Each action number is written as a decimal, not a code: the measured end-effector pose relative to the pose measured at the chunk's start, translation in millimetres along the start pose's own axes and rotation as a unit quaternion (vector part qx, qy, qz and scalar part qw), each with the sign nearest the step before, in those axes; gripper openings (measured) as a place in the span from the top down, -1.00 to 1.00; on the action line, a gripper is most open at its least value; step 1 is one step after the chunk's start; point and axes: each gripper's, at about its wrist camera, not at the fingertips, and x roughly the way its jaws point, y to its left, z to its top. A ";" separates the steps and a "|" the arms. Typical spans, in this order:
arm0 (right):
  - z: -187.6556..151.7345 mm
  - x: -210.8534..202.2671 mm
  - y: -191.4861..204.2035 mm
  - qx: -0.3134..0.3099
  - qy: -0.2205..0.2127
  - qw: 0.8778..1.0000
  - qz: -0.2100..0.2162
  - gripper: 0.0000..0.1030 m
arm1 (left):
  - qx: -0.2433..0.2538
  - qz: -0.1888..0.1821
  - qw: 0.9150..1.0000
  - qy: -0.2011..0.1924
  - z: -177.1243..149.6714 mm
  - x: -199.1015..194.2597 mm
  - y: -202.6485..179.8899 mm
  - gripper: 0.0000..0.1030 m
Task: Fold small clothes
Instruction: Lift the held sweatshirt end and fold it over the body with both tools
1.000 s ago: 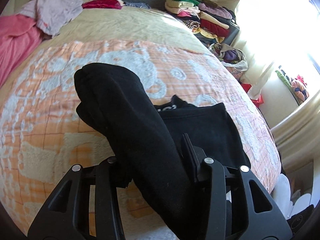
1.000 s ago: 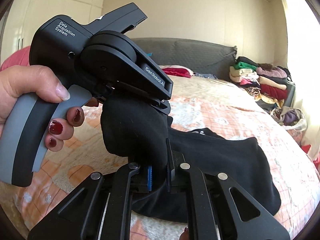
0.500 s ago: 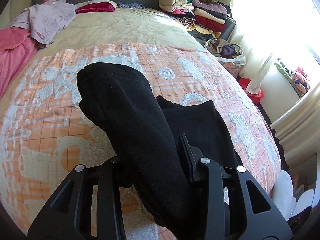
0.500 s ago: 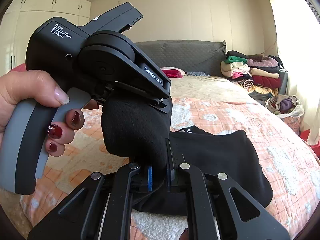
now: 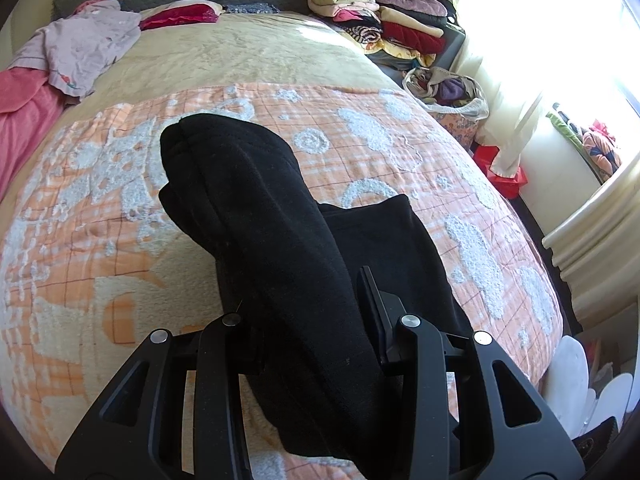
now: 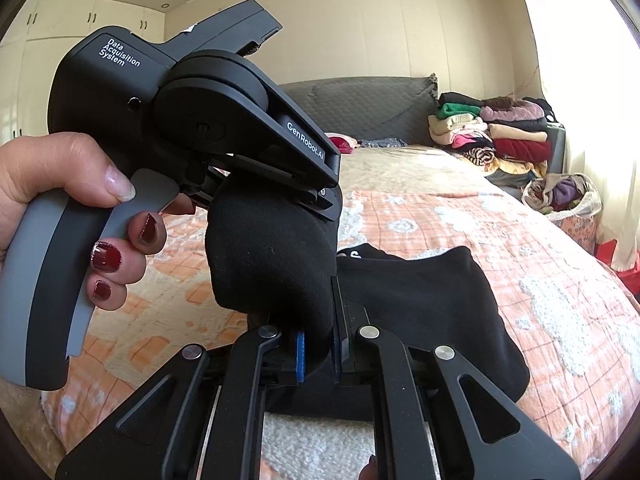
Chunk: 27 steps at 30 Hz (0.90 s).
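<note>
A hand (image 6: 60, 200) with dark red nails grips the grey handle of the left gripper (image 5: 296, 312), whose jaws have just been closing and now clamp a thick, soft fold of the black garment (image 5: 248, 216) lifted off the bed. The right gripper (image 6: 320, 344), blue pads nearly together, pinches the same knit fabric lower down. The rest lies flat on the nubby orange-checked blanket (image 5: 80, 264), with stacked folded clothes (image 5: 380, 24) at the far right.

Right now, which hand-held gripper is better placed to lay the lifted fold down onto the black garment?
Probably left: the left hand-held gripper holds the black fabric fold from above; the right hand-held gripper pinches its lower edge.
</note>
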 end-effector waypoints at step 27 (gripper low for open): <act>-28.3 6.9 -54.0 0.098 0.026 0.995 -0.002 0.84 | 0.037 0.016 0.998 0.042 -0.2 57.3 -59.3 0.44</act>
